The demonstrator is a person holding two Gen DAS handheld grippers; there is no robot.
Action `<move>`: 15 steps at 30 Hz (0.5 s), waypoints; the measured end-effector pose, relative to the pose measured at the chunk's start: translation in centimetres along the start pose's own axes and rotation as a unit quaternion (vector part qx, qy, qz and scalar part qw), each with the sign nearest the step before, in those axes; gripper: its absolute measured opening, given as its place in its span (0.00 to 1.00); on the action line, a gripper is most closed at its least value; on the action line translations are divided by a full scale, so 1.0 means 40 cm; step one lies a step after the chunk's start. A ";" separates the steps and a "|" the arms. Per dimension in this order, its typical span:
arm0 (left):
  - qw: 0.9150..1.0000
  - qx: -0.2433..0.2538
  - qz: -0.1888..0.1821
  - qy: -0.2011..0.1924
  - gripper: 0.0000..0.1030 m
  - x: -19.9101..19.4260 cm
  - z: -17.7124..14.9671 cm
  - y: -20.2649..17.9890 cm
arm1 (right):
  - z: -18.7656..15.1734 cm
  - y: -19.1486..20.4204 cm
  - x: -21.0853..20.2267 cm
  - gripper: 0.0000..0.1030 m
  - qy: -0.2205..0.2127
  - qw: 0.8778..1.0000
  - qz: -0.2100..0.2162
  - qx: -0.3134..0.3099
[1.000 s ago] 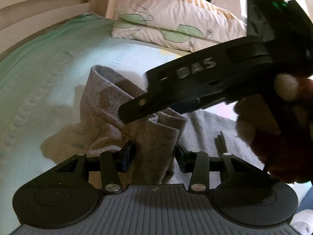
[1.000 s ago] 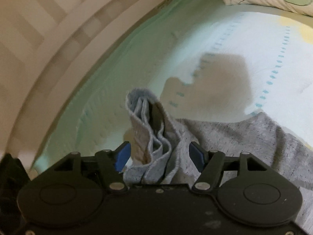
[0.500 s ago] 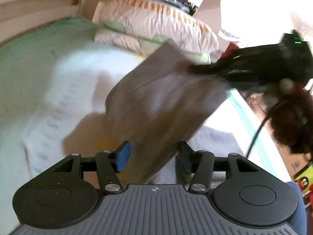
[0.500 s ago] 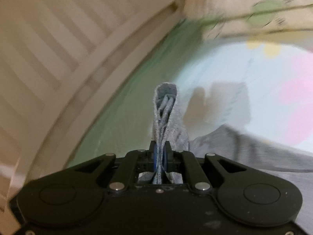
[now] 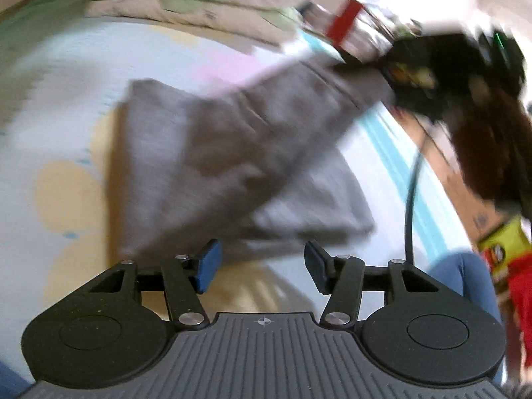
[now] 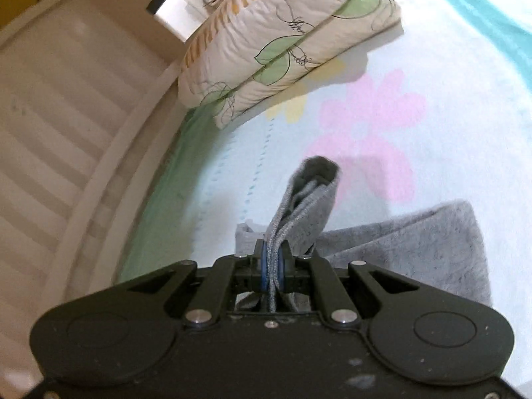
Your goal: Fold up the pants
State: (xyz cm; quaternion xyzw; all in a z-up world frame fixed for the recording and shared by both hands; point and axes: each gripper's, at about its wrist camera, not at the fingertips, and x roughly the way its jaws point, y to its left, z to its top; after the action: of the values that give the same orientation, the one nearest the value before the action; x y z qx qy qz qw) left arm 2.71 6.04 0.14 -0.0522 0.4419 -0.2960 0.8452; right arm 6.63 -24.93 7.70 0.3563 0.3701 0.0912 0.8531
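1. Right wrist view: grey pants (image 6: pixel 415 246) lie on bedsheet (image 6: pixel 449 83), one bunched end lifted; layered edges show.
2. Right gripper (image 6: pixel 272 267) clamped tight on that end.
3. Left gripper (image 5: pixel 262 267) half open, empty, just short of pants.
4. Pillow (image 6: pixel 282 33) beyond.

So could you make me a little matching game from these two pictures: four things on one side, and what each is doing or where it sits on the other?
Things:
1. right gripper
2. left gripper
3. pillow
4. grey pants

States or places:
A. fingers apart, nothing pinched between them
B. lying at the far end of the bed, against the headboard
C. fingers clamped on a bunched edge of cloth
D. one end lifted, the rest trailing on the sheet

Pairs: 1-C, 2-A, 3-B, 4-D
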 end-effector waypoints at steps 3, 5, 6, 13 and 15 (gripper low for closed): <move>0.999 0.035 -0.002 0.005 0.52 0.035 -0.011 -0.040 | 0.001 0.018 0.008 0.08 -0.004 1.000 0.017 -0.001; 0.998 0.057 0.010 -0.004 0.52 0.057 -0.008 -0.055 | 0.008 0.036 0.004 0.08 -0.007 0.999 0.032 -0.005; 0.997 0.070 0.019 -0.013 0.52 0.066 -0.009 -0.062 | 0.012 0.041 0.001 0.08 -0.008 0.999 0.042 -0.005; 0.995 0.063 0.076 -0.006 0.58 0.120 -0.021 -0.057 | 0.046 0.086 -0.043 0.08 -0.035 0.996 0.085 -0.001; 0.994 0.026 0.102 0.013 0.58 0.125 -0.032 -0.013 | 0.050 0.064 -0.066 0.08 -0.044 0.996 0.077 0.002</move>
State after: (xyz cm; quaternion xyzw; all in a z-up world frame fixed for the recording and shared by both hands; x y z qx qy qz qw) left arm 3.64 3.11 -4.04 0.0187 0.4477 -0.2205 0.8664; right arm 6.45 -25.24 11.88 0.3892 0.3042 0.1400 0.8582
